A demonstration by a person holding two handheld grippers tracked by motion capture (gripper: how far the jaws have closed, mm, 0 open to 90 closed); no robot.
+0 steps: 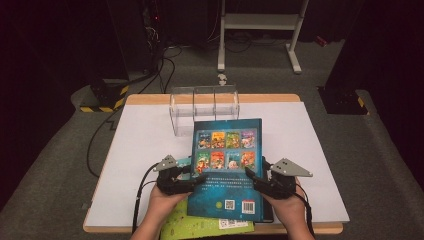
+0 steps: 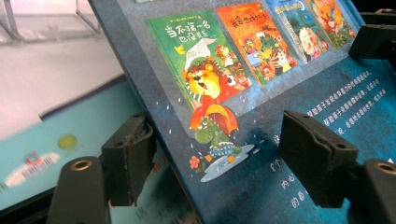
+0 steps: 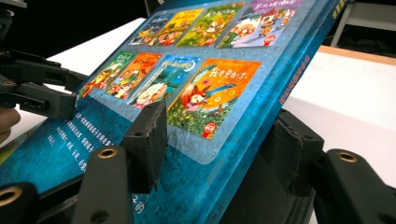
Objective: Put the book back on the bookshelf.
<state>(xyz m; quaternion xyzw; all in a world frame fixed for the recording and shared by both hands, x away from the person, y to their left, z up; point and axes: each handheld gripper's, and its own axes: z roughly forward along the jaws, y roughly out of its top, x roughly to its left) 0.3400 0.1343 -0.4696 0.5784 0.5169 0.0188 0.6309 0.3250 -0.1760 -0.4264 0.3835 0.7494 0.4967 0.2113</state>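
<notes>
The high view looks forward and down on the white table point(image 1: 150, 150) from the person's side. Each gripper view sits low and close, looking along its own jaws from opposite sides. All three share the blue book point(image 1: 227, 170) point(image 2: 280, 140) point(image 3: 196, 93).

From my high view the white table point(image 1: 150, 145) is lit from above while the room around it sinks into darkness. The blue book point(image 2: 299, 121) shows soft glare on its cover; my near jaws and the picture edges blur.
</notes>
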